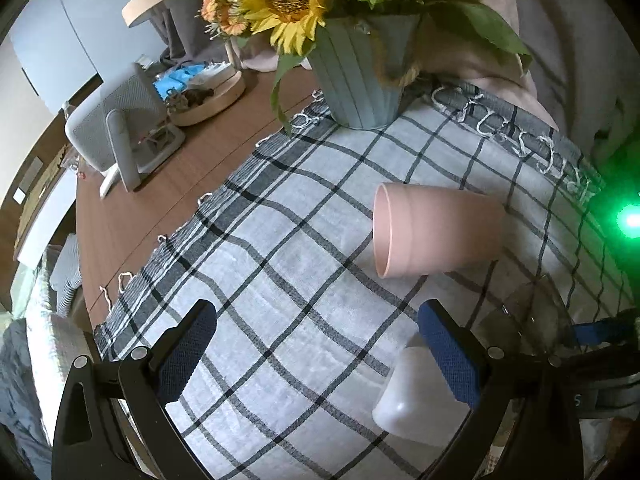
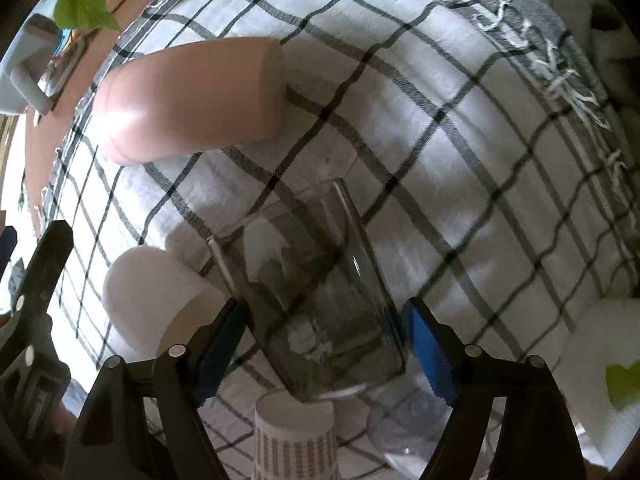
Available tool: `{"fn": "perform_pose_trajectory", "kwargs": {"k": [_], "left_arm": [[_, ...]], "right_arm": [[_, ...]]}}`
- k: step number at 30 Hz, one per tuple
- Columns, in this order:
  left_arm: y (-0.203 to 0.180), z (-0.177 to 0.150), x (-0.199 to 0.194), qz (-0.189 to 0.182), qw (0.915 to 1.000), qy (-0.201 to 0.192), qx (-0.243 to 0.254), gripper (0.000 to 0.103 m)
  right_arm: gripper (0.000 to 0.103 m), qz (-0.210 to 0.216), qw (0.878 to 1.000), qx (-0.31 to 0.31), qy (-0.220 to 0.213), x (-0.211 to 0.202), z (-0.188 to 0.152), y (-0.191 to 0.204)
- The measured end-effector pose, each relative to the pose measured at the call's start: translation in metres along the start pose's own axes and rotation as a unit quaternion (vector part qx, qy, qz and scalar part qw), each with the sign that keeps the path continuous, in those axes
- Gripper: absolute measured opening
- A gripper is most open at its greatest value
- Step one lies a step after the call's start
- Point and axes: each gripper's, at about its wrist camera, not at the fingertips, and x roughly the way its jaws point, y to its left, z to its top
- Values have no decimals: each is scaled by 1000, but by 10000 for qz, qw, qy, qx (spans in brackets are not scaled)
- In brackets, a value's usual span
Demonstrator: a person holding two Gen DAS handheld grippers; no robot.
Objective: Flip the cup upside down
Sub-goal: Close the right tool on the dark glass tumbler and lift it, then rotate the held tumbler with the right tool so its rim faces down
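Note:
A smoky clear glass cup (image 2: 316,300) hangs tilted above the checked cloth (image 2: 420,128), gripped between the blue pads of my right gripper (image 2: 326,328); its rim points away and up. It shows faintly in the left wrist view (image 1: 532,320). A pink cup (image 2: 192,100) lies on its side on the cloth, also in the left wrist view (image 1: 436,232). A white cup (image 2: 156,300) lies on its side left of the glass, also in the left wrist view (image 1: 412,392). My left gripper (image 1: 316,336) is open and empty above the cloth.
A patterned paper cup (image 2: 296,440) stands below the glass. A blue-grey vase with sunflowers (image 1: 360,76) stands at the cloth's far edge. A white device on a stand (image 1: 120,132) and a wooden tray (image 1: 208,100) sit on the brown table.

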Motion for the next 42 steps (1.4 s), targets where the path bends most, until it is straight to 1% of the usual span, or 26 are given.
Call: {"fn": "perform_pose_trajectory", "kwargs": {"k": [6, 9, 10, 12, 15, 16, 19, 22, 25, 27, 30, 33, 37, 39, 42], "left_arm": [[-2, 3, 3, 44, 10000, -15, 32, 103], [-3, 6, 5, 28, 10000, 22, 63, 103], [-3, 6, 6, -1, 10000, 45, 86, 103], [-4, 6, 6, -34, 9999, 81, 145, 103], [-5, 5, 4, -13, 9994, 17, 340, 103], [-6, 5, 2, -2, 9991, -15, 412, 103], [-5, 3, -3, -170, 9980, -69, 604, 103], [-2, 2, -12, -403, 9960, -133, 783, 103], [5, 1, -25, -568, 9933, -292, 962, 103], [11, 1, -31, -688, 9912, -363, 1070, 103], [25, 0, -40, -780, 9880, -464, 1249, 103], [39, -1, -49, -854, 9832, -619, 1492, 103], [53, -5, -54, -968, 9758, -658, 1848, 103], [59, -8, -56, -1053, 9716, -663, 2014, 103], [67, -14, -55, -1203, 9655, -587, 2232, 103]], "right_arm": [[76, 65, 9999, -42, 92, 14, 16, -1], [75, 104, 9999, 8, 59, 17, 19, -1], [74, 120, 9999, 33, 34, 15, 23, -7], [74, 122, 9999, 107, -26, 21, 23, -9], [73, 100, 9995, 271, -101, 23, 18, -10], [73, 80, 9994, 320, -134, 23, 12, -9], [73, 23, 9987, 441, -252, 14, 1, -10], [73, -36, 9980, 531, -354, -8, -9, -13], [73, -260, 9959, 669, -542, -28, -22, -3], [73, -298, 9944, 805, -622, -41, -29, 2], [73, -361, 9902, 1108, -770, -64, -47, 13], [73, -313, 9831, 1488, -1024, -88, -74, 23], [73, -270, 9683, 2063, -1385, -98, -103, 45], [73, -243, 9622, 2273, -1481, -99, -112, 55], [73, -91, 9534, 2574, -1569, -96, -130, 72]]}}
